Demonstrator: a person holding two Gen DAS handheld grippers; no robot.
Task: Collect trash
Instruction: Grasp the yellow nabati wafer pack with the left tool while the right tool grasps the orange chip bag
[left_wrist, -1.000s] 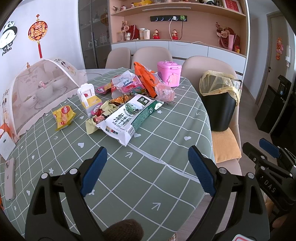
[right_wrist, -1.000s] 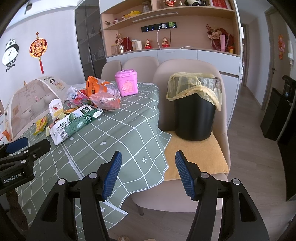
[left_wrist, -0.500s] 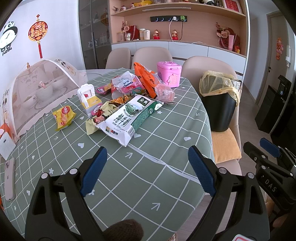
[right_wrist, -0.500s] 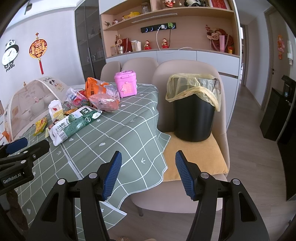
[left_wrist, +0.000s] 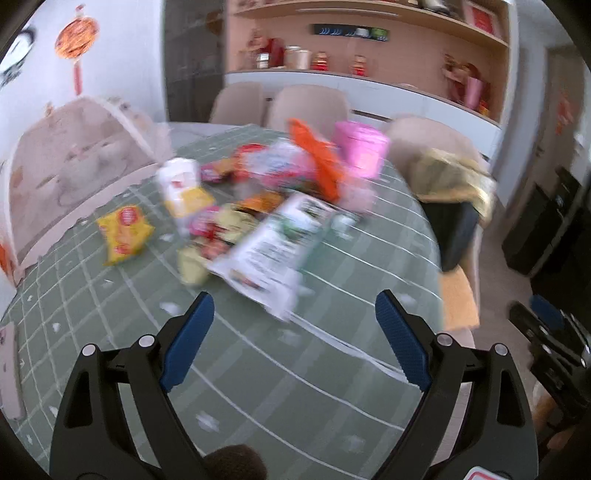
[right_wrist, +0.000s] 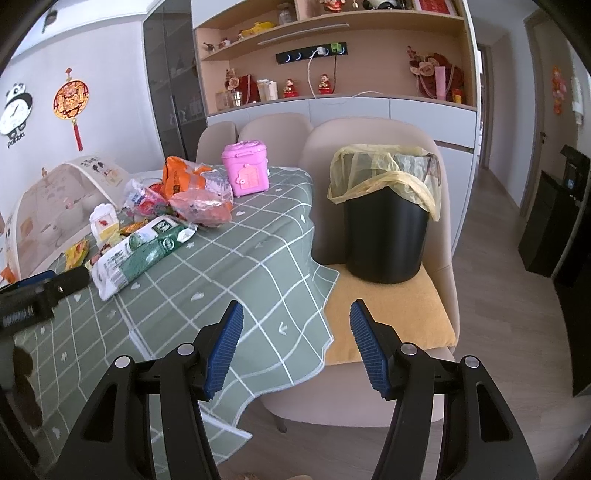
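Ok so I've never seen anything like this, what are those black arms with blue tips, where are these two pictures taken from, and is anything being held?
They are two handheld grippers, one in each of a person's hands, each carrying a wide-angle camera that looks along its fingers. One picture comes from the left gripper, and is blurred; the other comes from the right gripper. Both are open and hold nothing. On the green checked tablecloth lies a pile of snack wrappers, a large white and green bag, a yellow packet and a pink box. A black bin with a yellow liner stands on the chair beside the table.
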